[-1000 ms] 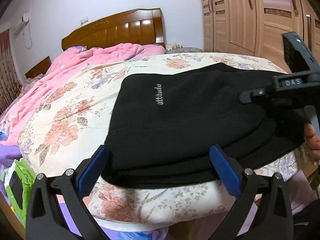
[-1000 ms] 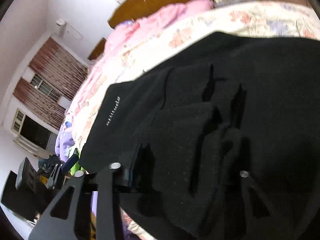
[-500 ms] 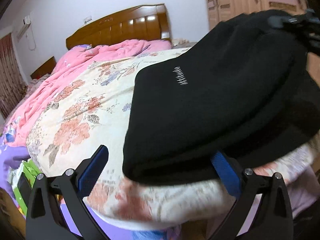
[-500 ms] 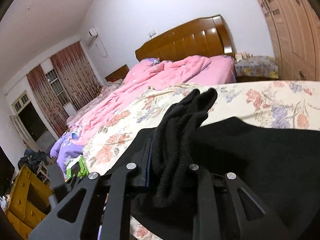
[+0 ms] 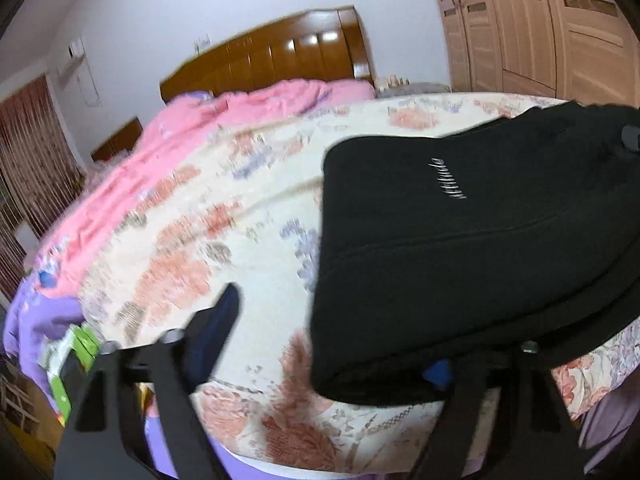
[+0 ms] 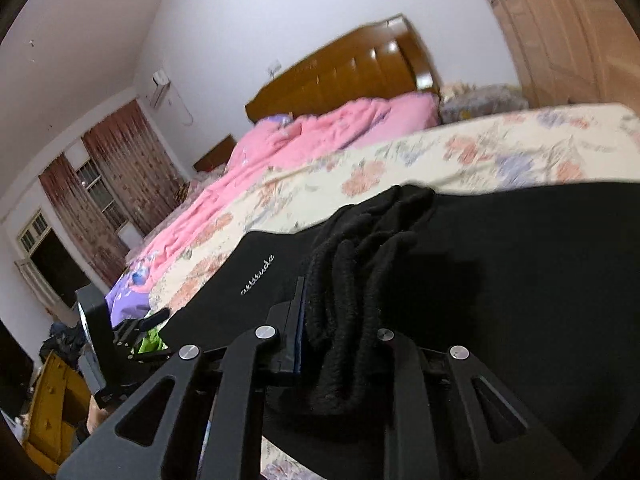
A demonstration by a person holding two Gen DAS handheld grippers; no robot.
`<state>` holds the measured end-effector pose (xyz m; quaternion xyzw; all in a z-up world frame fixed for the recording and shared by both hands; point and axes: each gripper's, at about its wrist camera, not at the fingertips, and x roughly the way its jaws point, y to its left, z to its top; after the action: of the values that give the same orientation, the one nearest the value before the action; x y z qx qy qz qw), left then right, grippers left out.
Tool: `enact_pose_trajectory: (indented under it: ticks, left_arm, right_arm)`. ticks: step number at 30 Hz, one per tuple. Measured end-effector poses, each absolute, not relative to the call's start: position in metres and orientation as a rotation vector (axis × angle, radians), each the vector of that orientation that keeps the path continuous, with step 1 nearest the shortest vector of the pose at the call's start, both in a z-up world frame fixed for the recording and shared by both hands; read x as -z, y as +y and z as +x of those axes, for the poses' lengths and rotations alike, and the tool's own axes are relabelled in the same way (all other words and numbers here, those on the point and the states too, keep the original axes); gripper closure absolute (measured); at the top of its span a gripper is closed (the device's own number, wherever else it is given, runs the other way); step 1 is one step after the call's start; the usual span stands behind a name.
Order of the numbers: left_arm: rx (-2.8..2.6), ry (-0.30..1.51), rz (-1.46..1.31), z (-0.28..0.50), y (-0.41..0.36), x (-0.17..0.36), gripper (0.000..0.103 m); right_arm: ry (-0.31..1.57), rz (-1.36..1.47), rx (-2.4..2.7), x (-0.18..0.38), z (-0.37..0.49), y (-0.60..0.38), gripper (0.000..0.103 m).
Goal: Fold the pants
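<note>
The black pants (image 5: 480, 248), folded, with white "attitude" lettering, lie on the floral bedspread (image 5: 224, 216) at the right of the left wrist view. My left gripper (image 5: 332, 340) is open and its jaws are closing. The left blue pad (image 5: 216, 332) stands clear of the cloth, and the pants' near corner covers most of the right pad (image 5: 438, 372). In the right wrist view my right gripper (image 6: 340, 332) is still closing on a bunch of ribbed black fabric (image 6: 360, 272) of the pants (image 6: 520, 280), raised off the bed.
A pink quilt (image 5: 248, 128) lies toward the wooden headboard (image 5: 280, 56). Wardrobe doors (image 5: 540, 28) stand at the right. A green package (image 5: 76, 352) and purple sheet (image 5: 28, 320) hang off the bed's left edge. Curtains (image 6: 116, 184) and clutter fill the far left.
The right gripper closed on the bunched fabric and rose, its view swinging from the cloth up across the bed. In the left view the pants shifted right, and the left jaws narrowed slightly.
</note>
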<state>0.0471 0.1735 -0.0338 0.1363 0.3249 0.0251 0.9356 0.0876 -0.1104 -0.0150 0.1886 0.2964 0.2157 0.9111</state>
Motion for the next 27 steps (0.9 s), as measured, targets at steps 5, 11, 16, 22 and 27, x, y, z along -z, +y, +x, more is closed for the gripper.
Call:
enact_pose_trajectory:
  ticks: [5, 11, 16, 22, 27]
  left_arm:
    - [-0.055, 0.690, 0.279, 0.057, 0.173, 0.040, 0.029]
    - [0.004, 0.685, 0.132, 0.057, 0.176, 0.045, 0.069]
    - [-0.009, 0.595, 0.198, 0.048, 0.160, 0.028, 0.036]
    - [-0.040, 0.543, 0.369, 0.046, 0.145, 0.030, 0.031]
    - [-0.158, 0.427, 0.548, 0.033, 0.138, 0.041, 0.021]
  right_arm:
    - [0.679, 0.458, -0.402, 0.040, 0.088, -0.143, 0.085]
    - [0.708, 0.488, -0.422, 0.056, 0.093, -0.136, 0.085]
    - [0.608, 0.461, -0.457, 0.017, 0.099, -0.126, 0.085]
    - [0.535, 0.443, -0.483, -0.019, 0.105, -0.121, 0.085]
    - [0.523, 0.437, -0.489, -0.028, 0.107, -0.121, 0.085]
